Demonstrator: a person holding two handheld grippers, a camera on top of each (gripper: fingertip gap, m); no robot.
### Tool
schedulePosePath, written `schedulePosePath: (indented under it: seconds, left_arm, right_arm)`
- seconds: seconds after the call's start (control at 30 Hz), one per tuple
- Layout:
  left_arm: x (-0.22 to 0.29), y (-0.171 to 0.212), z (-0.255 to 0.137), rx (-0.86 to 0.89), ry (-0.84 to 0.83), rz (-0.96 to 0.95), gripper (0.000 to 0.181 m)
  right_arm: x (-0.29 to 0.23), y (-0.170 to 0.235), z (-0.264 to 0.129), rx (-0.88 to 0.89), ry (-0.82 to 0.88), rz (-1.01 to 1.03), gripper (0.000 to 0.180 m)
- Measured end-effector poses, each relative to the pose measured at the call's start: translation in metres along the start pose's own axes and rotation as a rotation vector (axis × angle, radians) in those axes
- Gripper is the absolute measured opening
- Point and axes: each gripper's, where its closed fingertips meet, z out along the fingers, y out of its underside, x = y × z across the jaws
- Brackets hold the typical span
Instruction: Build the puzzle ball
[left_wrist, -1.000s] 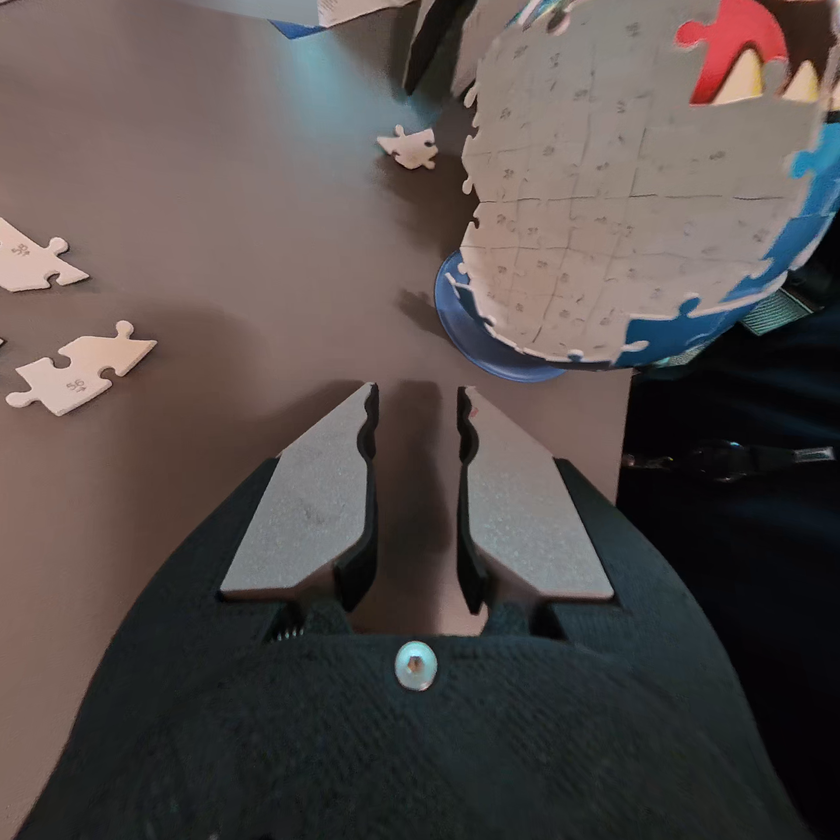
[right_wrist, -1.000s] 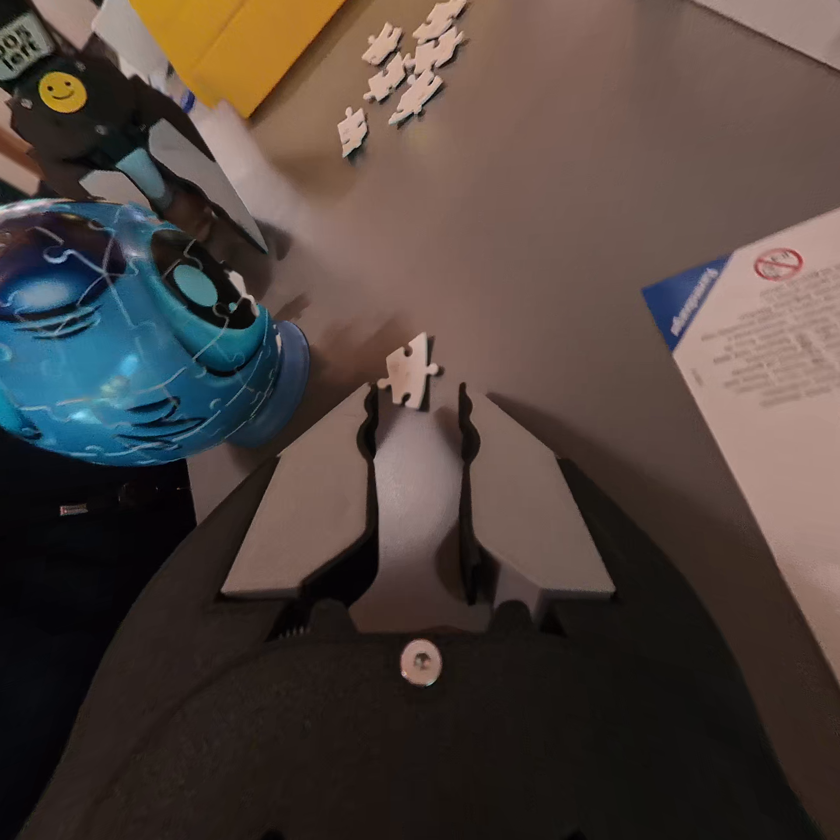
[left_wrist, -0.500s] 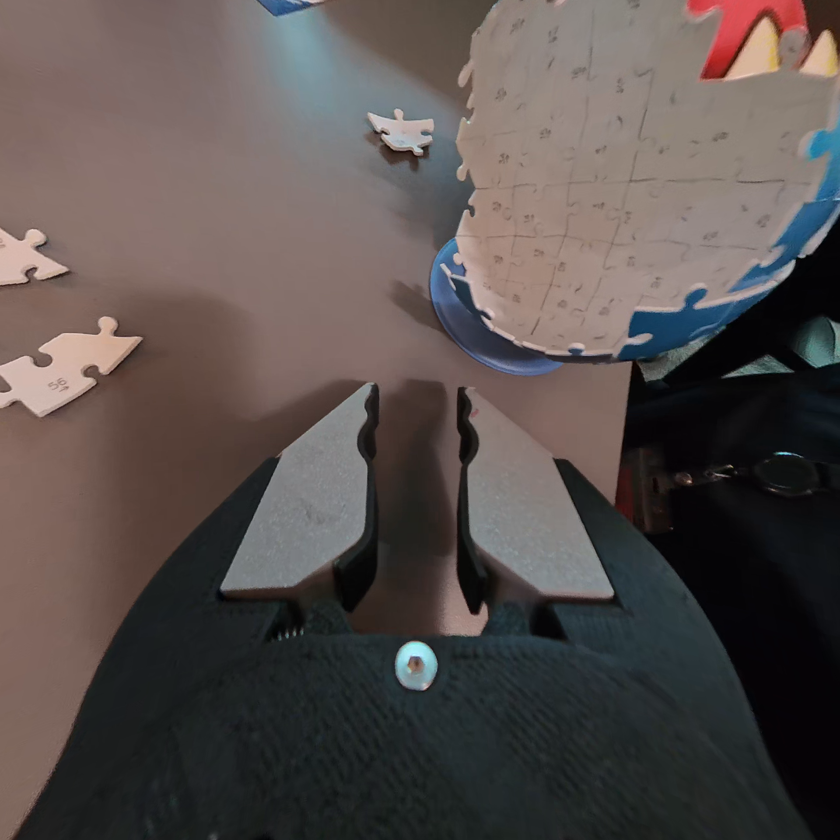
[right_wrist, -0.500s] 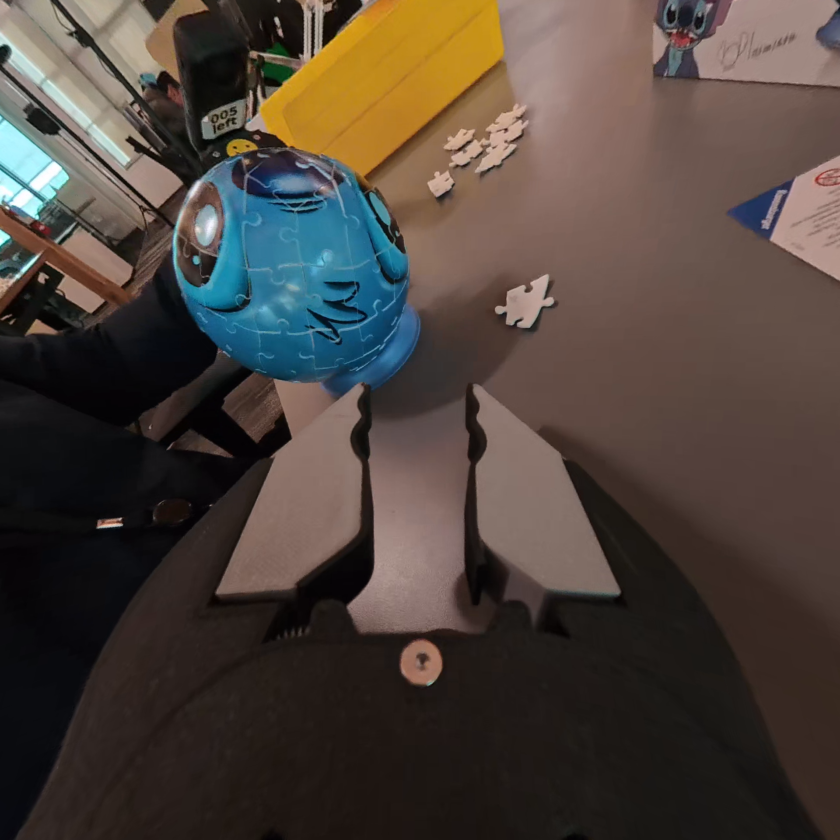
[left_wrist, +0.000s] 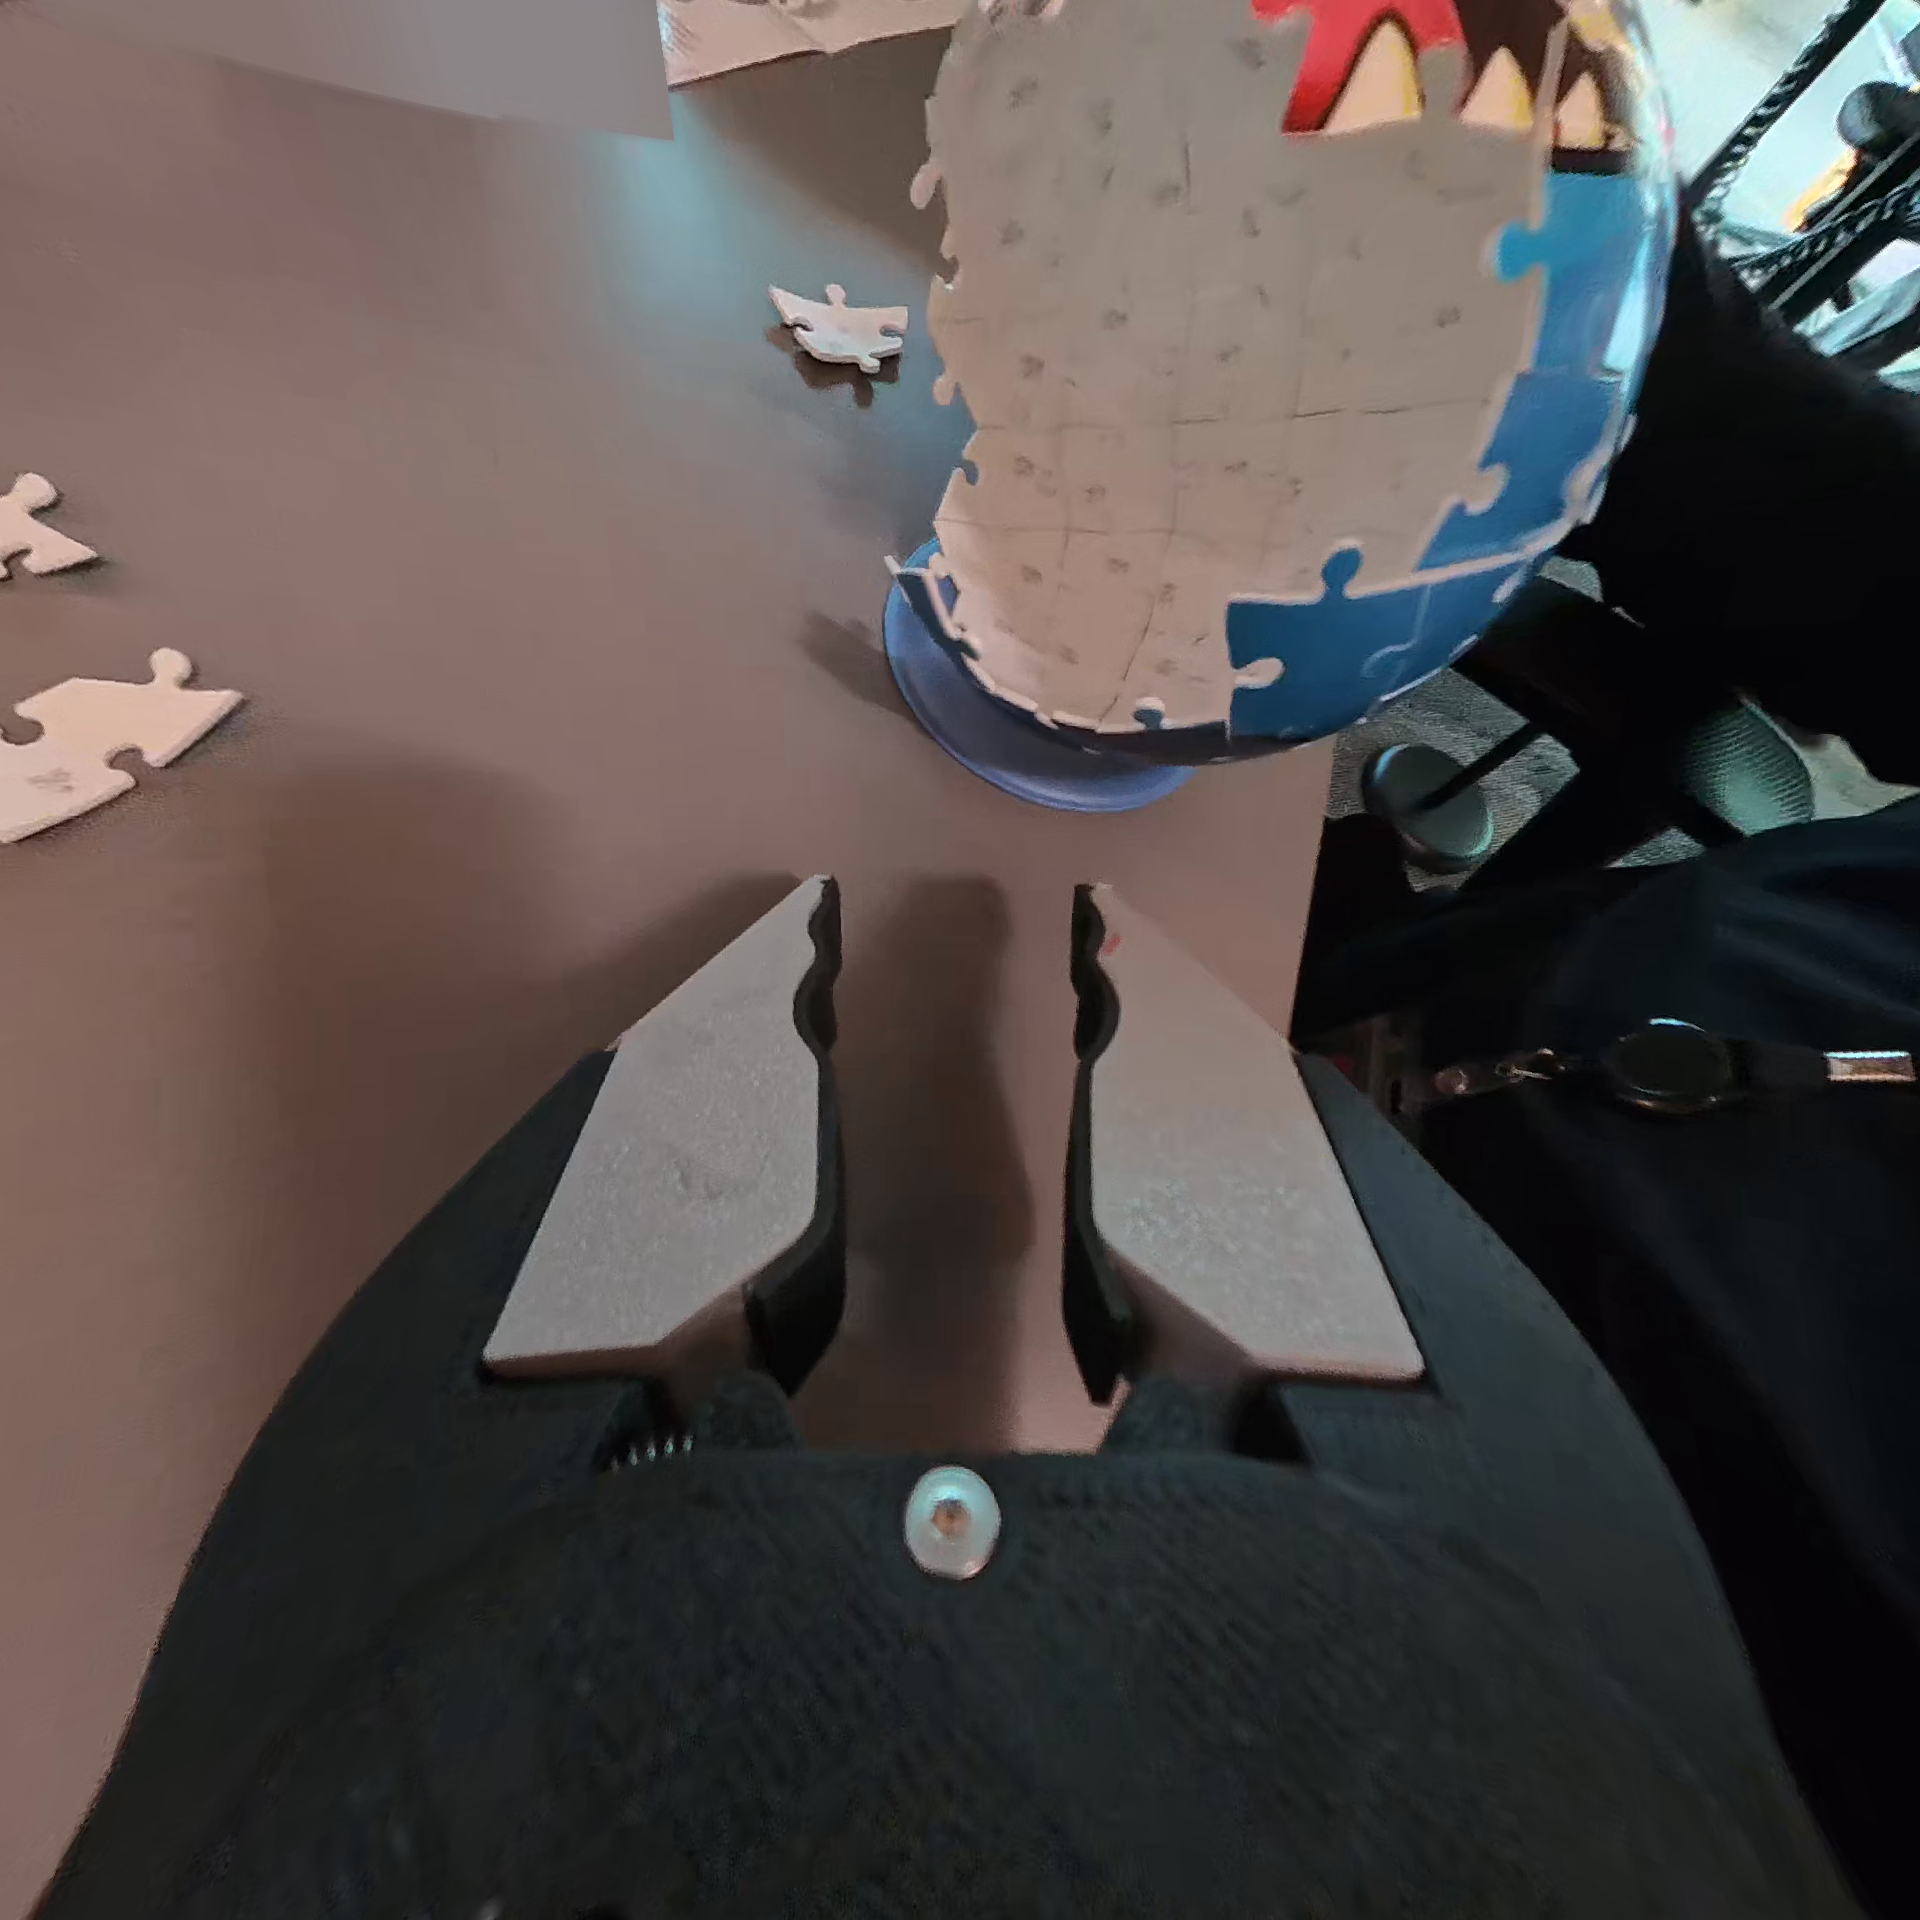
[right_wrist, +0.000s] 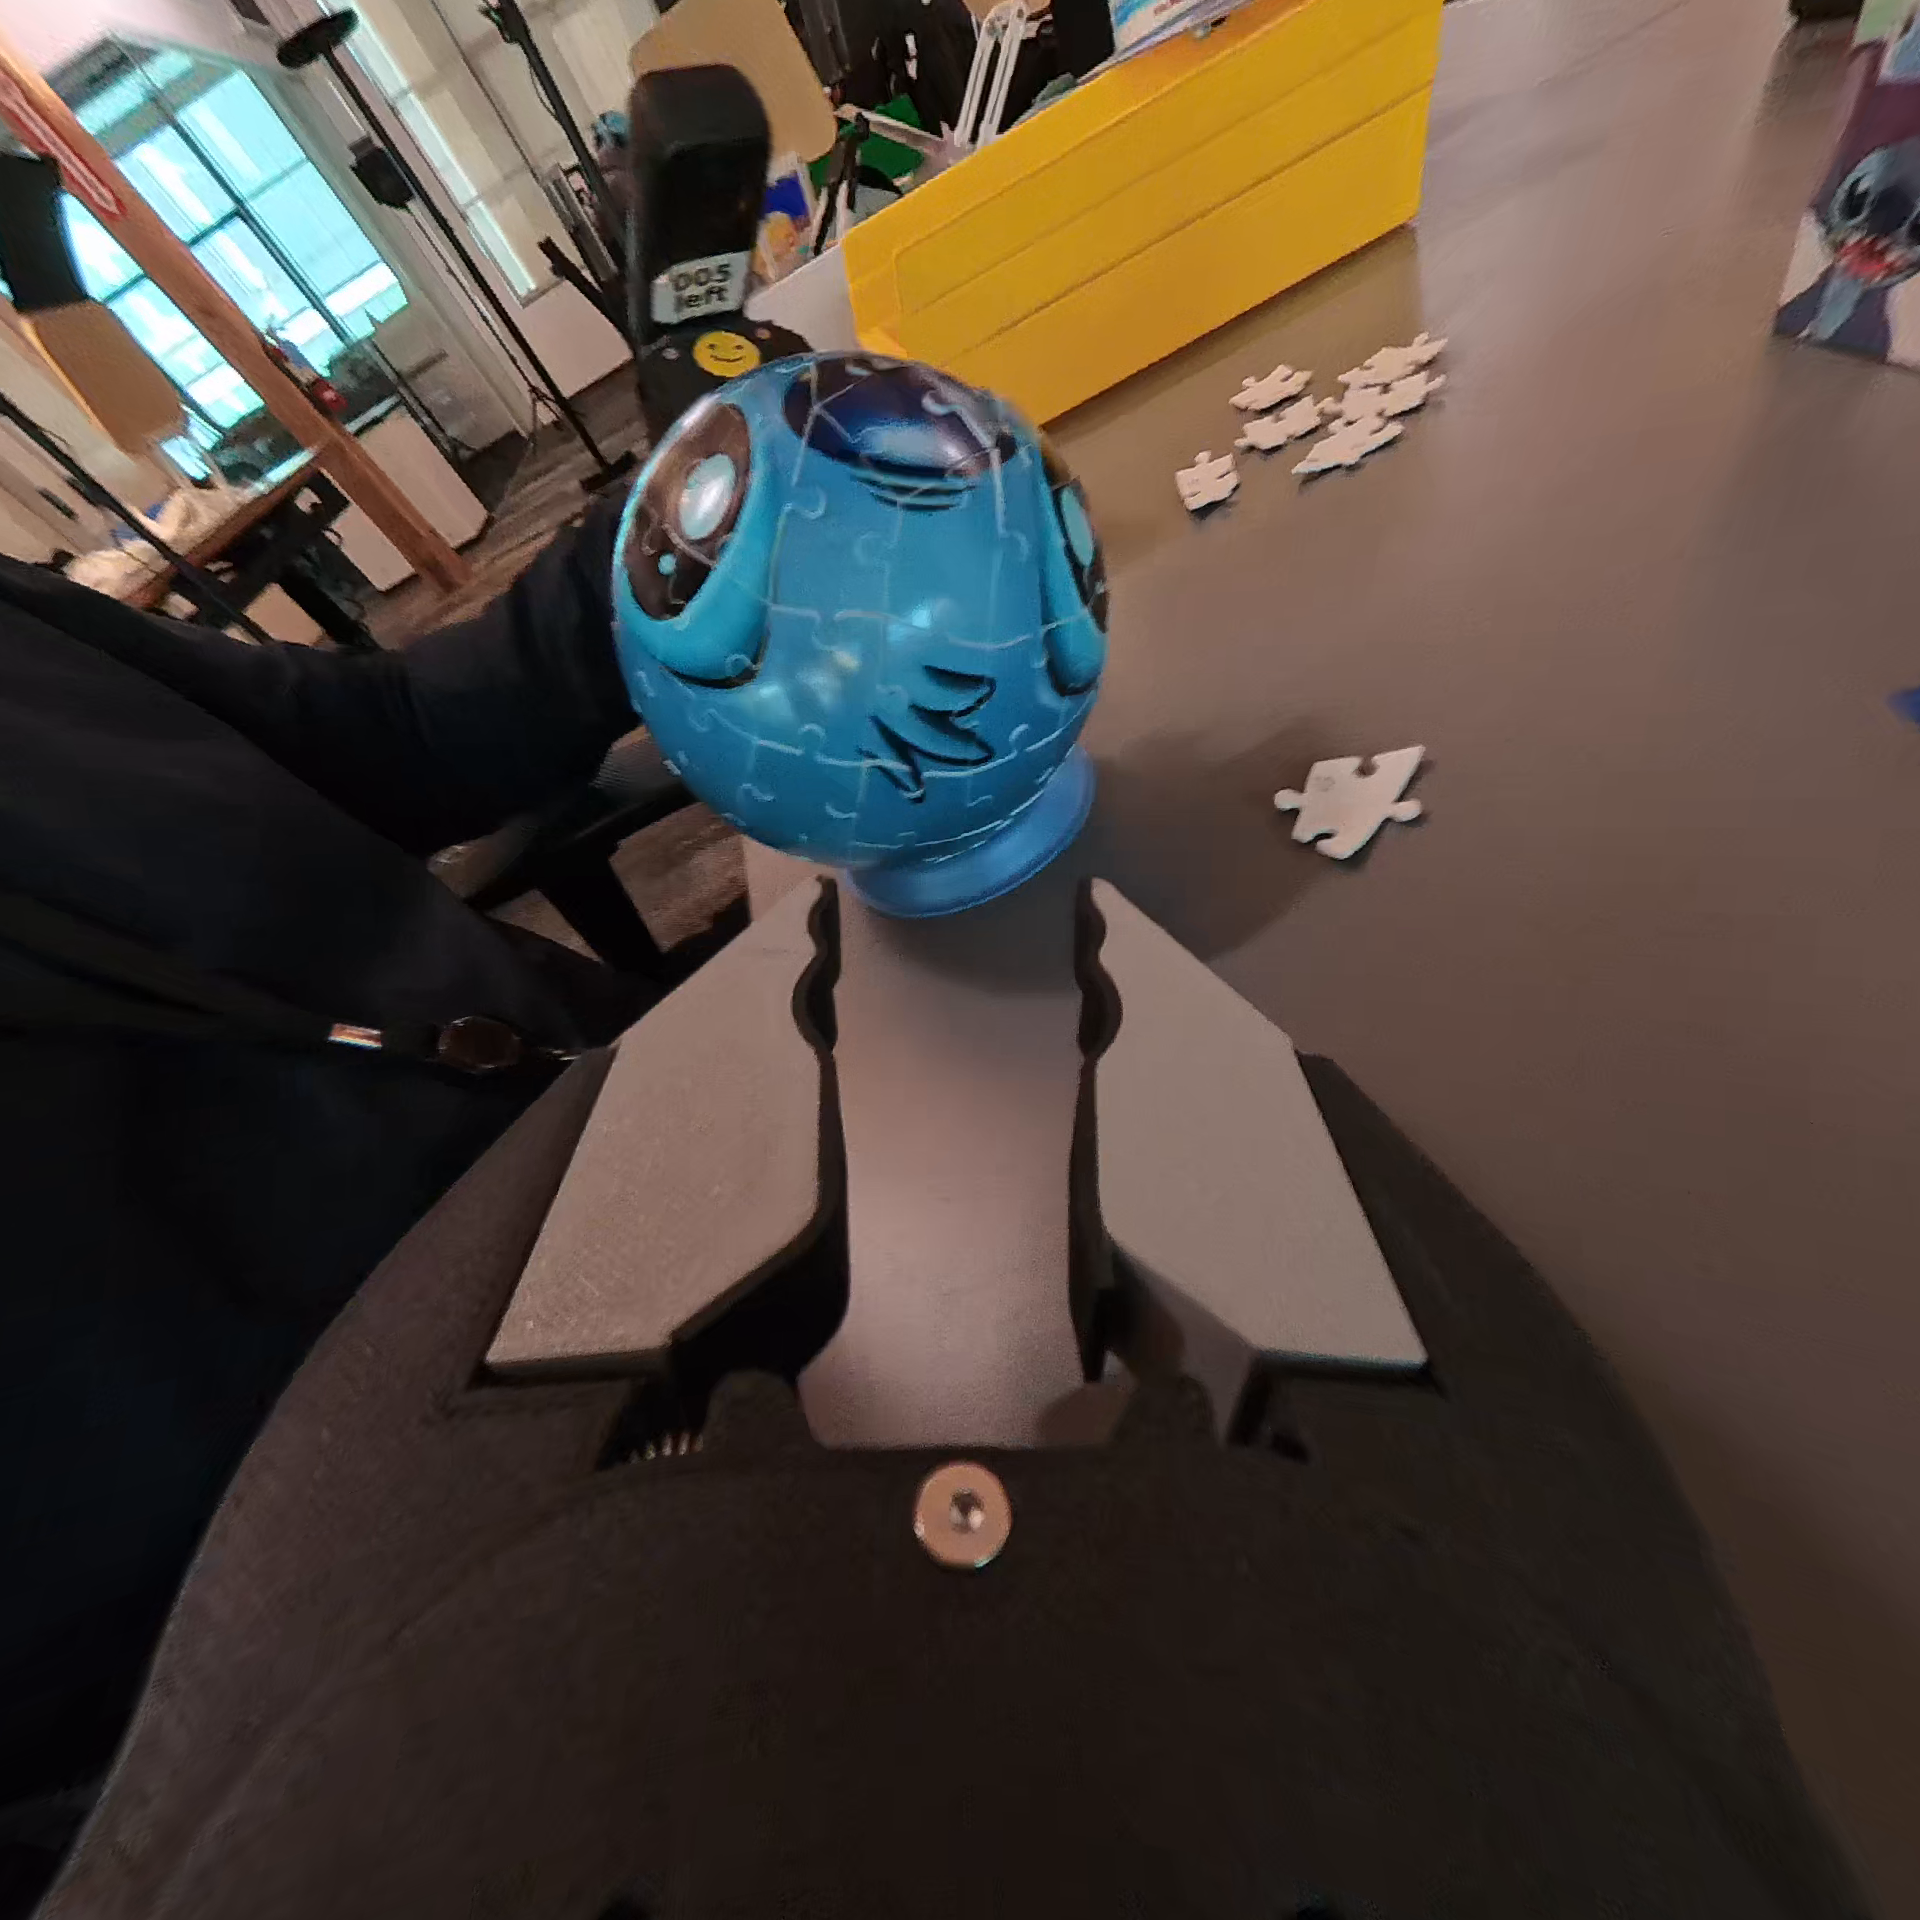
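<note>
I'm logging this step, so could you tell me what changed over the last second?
The right gripper pulled back from the loose puzzle piece and swung to face the puzzle ball. The left gripper opened slightly wider. Nothing was grasped; the ball stays on its blue stand, and both grippers remain empty.

The right gripper is now raised and levelled; the ball is centred ahead, the piece shifted rightward.

Glossy puzzle ball, matt table
</note>
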Motion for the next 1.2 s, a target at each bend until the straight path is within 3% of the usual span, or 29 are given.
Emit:
schedulePosePath:
  seconds: [0.23, 0.43, 0.57, 0.77, 0.9, 1.07, 1.2]
  left_arm:
    - [-0.018, -0.023, -0.015, 0.154, -0.032, -0.021, 0.037]
    - [-0.042, -0.066, -0.019, 0.351, 0.029, -0.039, 0.038]
    - [-0.042, -0.066, -0.010, 0.307, 0.046, 0.002, 0.046]
    - [-0.056, -0.088, -0.052, 0.604, 0.067, -0.092, 0.038]
    - [-0.053, -0.085, -0.047, 0.565, 0.062, -0.079, 0.039]
    - [-0.042, -0.066, -0.040, 0.435, -0.102, 0.111, 0.038]
    - [-0.046, -0.065, -0.041, 0.426, -0.160, 0.136, 0.036]
  right_arm:
    - [0.065, -0.010, 0.005, -0.118, 0.146, -0.173, 0.038]
    - [0.104, -0.038, 0.041, -0.176, 0.077, -0.281, 0.045]
    - [0.106, -0.060, 0.068, -0.088, -0.078, -0.237, 0.047]
    - [0.110, -0.086, 0.052, 0.088, -0.134, -0.151, 0.052]
    - [0.098, -0.068, 0.059, -0.039, -0.217, -0.165, 0.053]
    - [0.096, -0.027, 0.054, -0.342, -0.236, -0.236, 0.058]
    - [0.102, -0.026, 0.053, -0.355, -0.170, -0.287, 0.052]
